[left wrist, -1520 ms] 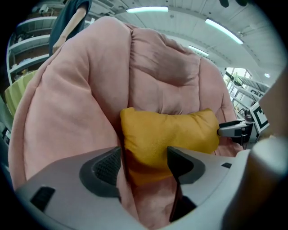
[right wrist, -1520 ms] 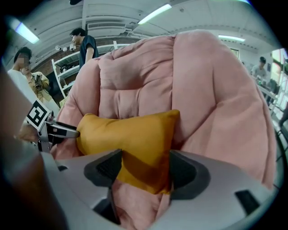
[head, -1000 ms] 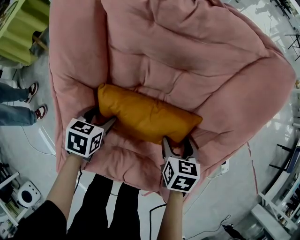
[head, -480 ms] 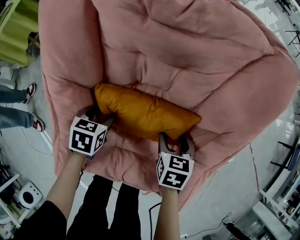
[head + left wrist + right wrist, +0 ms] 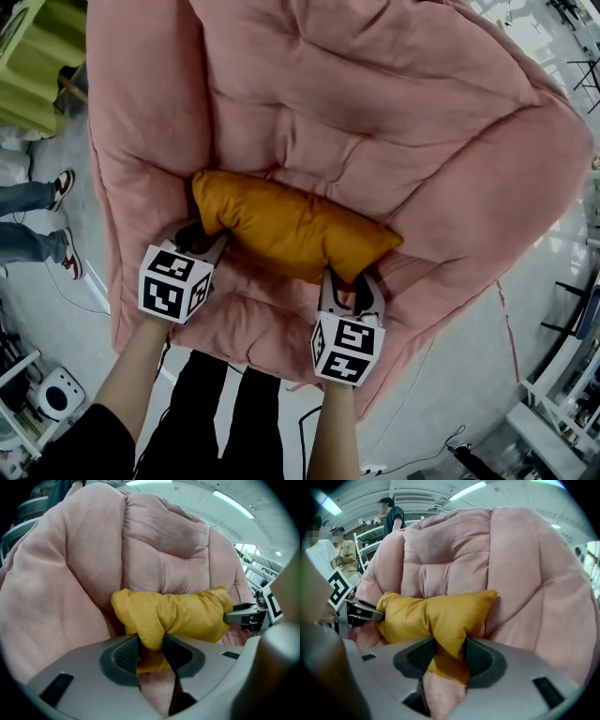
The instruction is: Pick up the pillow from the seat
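Mustard pillow [image 5: 291, 230] on pink seat [image 5: 375, 112] — left gripper [image 5: 150, 645] and right gripper [image 5: 449, 654], jaws just closing, pinch its ends.

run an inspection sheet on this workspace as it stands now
surface: pink padded seat, holding only the pillow
job's things: yellow pillow lies across the seat, not yet lifted
clutter: nothing seen
grippers: left claw and right claw have just been closing; each now pinches the pillow's near edge, one toward each end
cables: loose cables on the floor beside the seat
surroundings: a person's shoes at left, green furniture at top left, people standing beyond the seat
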A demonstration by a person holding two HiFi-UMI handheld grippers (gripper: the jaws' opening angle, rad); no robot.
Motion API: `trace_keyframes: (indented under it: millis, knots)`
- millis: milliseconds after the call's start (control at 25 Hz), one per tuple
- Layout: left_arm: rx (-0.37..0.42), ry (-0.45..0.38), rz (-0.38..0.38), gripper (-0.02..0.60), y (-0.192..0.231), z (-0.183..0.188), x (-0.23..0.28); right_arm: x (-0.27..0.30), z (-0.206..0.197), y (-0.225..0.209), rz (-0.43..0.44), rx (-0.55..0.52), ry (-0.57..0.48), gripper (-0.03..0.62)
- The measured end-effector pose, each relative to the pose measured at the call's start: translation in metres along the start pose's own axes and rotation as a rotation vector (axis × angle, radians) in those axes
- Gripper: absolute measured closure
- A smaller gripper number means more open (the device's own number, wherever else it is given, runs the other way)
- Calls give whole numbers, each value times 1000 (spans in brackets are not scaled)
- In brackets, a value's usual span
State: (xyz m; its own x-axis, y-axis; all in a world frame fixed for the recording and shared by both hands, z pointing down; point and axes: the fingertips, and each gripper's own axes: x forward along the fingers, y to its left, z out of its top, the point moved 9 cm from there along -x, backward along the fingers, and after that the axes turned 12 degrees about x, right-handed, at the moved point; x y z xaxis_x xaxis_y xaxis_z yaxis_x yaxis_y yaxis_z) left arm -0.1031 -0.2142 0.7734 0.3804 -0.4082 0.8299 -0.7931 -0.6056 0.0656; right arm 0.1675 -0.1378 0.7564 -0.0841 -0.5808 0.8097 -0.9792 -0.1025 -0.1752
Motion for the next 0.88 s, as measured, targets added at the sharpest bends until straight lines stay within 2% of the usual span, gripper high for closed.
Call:
trace_keyframes:
  millis: [400,640,880]
  knots:
    - [25,-71,24,442,-11,-8,-26,-25,-8,3,3,-14,-50,390]
    - [61,-110,43,442,-17,-1,-47,-48,-8,5,0,-17,-77,390]
    - [63,-162,64,442,-22,5,-76,-74,-2,12,7,-28,-132,391]
